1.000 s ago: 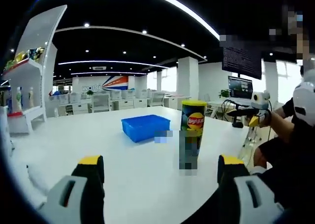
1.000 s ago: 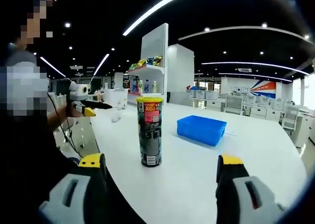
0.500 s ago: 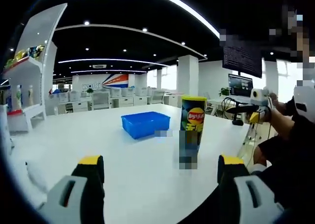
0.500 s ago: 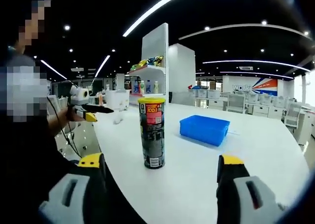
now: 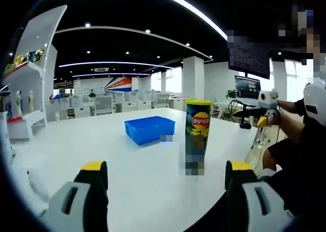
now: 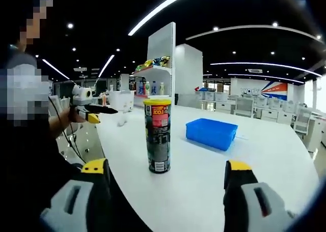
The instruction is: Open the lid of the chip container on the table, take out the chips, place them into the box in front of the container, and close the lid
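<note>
Chip can (image 5: 198, 132) standing tall on table (image 5: 137, 176), lid on, ahead between both tongs. Left tongs (image 5: 165, 173) and right tongs (image 6: 165, 171) gaping wide, holding nothing. Blue box (image 5: 150, 130) waiting beyond.

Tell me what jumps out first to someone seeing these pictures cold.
The tall chip can with its yellow lid on stands upright in the middle of the white table, nothing touching it. Beyond it lies a bright blue box, apart from the can. The left gripper and right gripper both hang open short of the can, each also seen at the edge of the other's view.
</note>
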`<state>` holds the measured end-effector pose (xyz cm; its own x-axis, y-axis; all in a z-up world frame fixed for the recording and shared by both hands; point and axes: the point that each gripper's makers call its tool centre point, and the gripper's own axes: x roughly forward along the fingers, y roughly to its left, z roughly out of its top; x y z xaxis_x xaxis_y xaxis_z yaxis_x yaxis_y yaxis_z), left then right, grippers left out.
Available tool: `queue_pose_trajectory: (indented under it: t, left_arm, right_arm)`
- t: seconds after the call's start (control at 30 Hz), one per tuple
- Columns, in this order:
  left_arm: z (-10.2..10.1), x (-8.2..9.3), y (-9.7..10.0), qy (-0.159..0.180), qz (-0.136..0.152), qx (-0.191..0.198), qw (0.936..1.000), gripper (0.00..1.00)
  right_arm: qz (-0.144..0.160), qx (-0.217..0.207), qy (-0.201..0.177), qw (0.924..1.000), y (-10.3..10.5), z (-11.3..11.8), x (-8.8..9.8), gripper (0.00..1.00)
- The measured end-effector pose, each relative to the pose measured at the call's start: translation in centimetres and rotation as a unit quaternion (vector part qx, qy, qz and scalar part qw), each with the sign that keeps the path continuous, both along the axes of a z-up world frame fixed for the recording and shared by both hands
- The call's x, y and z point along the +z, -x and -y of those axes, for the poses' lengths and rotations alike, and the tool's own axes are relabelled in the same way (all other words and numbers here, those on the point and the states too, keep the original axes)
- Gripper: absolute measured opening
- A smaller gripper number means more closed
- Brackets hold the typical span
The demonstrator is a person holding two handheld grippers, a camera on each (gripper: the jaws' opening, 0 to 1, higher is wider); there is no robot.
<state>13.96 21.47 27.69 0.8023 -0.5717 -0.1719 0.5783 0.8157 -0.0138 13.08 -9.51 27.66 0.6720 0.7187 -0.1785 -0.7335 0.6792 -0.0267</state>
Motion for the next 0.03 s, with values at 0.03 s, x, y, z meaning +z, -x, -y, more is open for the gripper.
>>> queue_pose_trajectory:
  t: [0.03]
  left_arm:
    - [-0.01, 0.01, 0.00, -0.001, 0.000, 0.000, 1.0000, 0.95]
  right_arm:
    - [0.000, 0.000, 0.000, 1.0000, 0.00, -0.03, -0.03, 0.90]
